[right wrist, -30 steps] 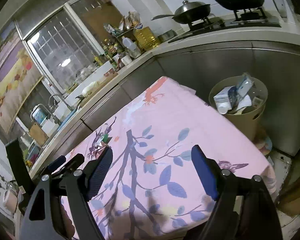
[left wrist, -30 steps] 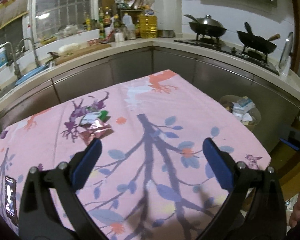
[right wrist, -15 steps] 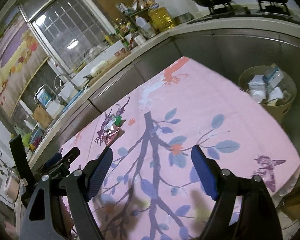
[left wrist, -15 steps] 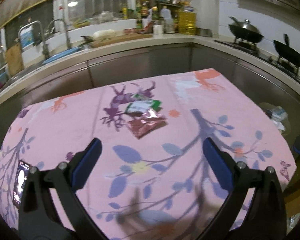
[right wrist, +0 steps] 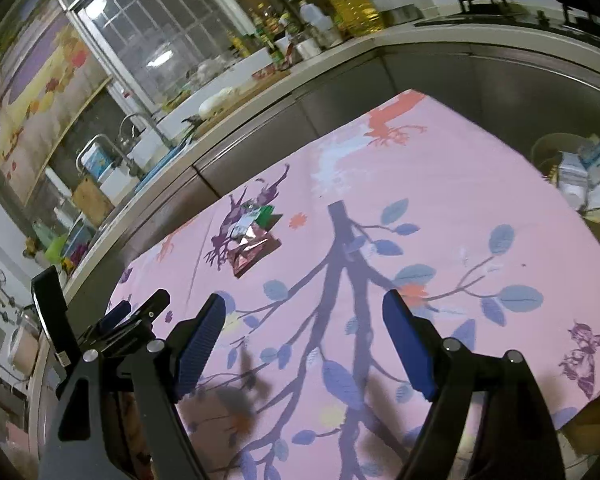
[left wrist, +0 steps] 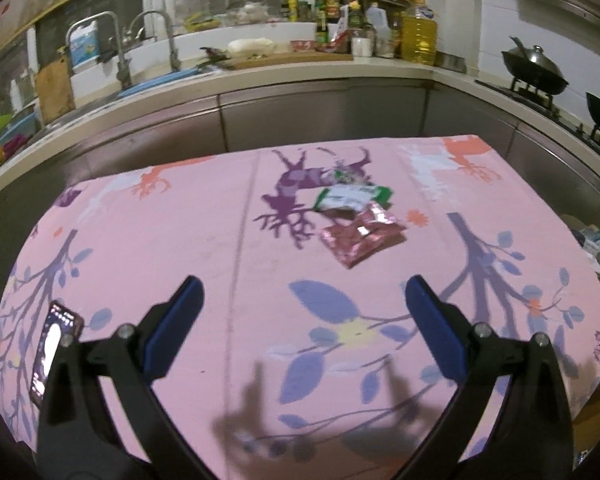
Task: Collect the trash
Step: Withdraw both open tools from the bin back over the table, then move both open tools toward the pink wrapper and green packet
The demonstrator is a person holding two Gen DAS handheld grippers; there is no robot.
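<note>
**Two open grippers face snack wrappers on a pink table**

The left gripper (left wrist: 300,304) and right gripper (right wrist: 300,320) hover above a pink floral tablecloth (left wrist: 180,232), jaws spread wide and empty, likely ready to grasp. Ahead lie a red foil wrapper (left wrist: 362,236) and a green-and-white packet (left wrist: 350,196), touching or perhaps overlapping. A full waste bin (right wrist: 580,176) stands off the table's right edge, presumably the destination.
</note>
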